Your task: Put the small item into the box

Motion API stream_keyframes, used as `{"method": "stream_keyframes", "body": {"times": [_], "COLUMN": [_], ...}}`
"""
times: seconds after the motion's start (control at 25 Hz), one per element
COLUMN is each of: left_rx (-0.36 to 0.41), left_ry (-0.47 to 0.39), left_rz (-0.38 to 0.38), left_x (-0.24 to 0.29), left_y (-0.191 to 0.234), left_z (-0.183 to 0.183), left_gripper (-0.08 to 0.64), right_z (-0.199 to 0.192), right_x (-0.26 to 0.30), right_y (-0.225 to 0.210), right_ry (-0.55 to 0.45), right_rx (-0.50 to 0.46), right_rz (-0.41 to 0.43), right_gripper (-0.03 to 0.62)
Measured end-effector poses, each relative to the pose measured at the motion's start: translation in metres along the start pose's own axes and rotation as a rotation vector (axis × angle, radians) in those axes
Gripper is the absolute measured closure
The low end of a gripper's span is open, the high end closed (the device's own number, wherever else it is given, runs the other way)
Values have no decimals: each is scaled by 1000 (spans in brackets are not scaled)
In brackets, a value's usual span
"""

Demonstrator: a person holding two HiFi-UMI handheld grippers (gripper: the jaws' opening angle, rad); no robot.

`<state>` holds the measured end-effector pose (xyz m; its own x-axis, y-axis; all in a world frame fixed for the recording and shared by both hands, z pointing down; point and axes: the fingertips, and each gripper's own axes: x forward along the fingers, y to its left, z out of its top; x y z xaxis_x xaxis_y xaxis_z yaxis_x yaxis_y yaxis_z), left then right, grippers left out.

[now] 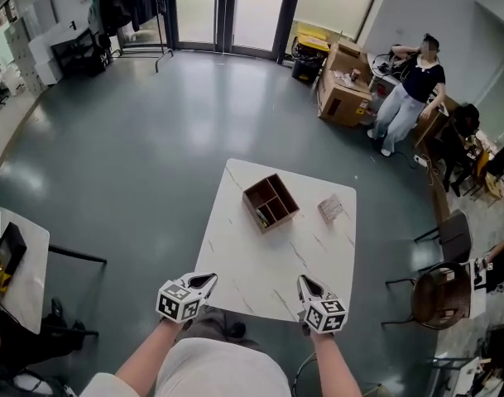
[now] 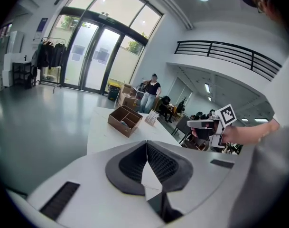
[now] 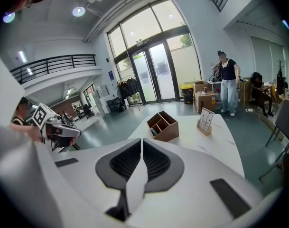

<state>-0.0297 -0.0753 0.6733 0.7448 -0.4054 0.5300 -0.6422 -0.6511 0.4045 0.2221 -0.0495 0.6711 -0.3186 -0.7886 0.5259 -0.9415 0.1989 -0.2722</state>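
Lower middle of the frame: left gripper (image 1: pixel 208 279) and right gripper (image 1: pixel 303 281), both closed on nothing, seemingly poised at the white table (image 1: pixel 260 263) edge; the small item (image 1: pixel 330 208) stands centre-right, beside the wooden divided box (image 1: pixel 270 203)

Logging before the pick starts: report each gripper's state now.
Left gripper: shut, nothing between its jaws.
Right gripper: shut, nothing between its jaws.
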Motion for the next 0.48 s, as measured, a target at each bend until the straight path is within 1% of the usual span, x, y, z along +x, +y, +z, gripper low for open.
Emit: {"method": "stream_keyframes", "body": {"times": [0.24, 0.36, 0.48], "left_rx": [-28, -30, -21], "left_ry": [-30, -32, -40], "left_rz": [45, 52, 52], "left_x": [-32, -43, -49], "left_y": [-17, -23, -24], "left_z": [-15, -21, -17], "left_gripper": [546, 546, 546], "right_z": [-4, -9, -7], "right_x": [-34, -47, -55], "right_y": [9, 17, 21], "right_ry": [-43, -54, -72], "right_rx": [9, 17, 19], "right_rz": [27, 36, 33], "right_gripper": [558, 558, 558]}}
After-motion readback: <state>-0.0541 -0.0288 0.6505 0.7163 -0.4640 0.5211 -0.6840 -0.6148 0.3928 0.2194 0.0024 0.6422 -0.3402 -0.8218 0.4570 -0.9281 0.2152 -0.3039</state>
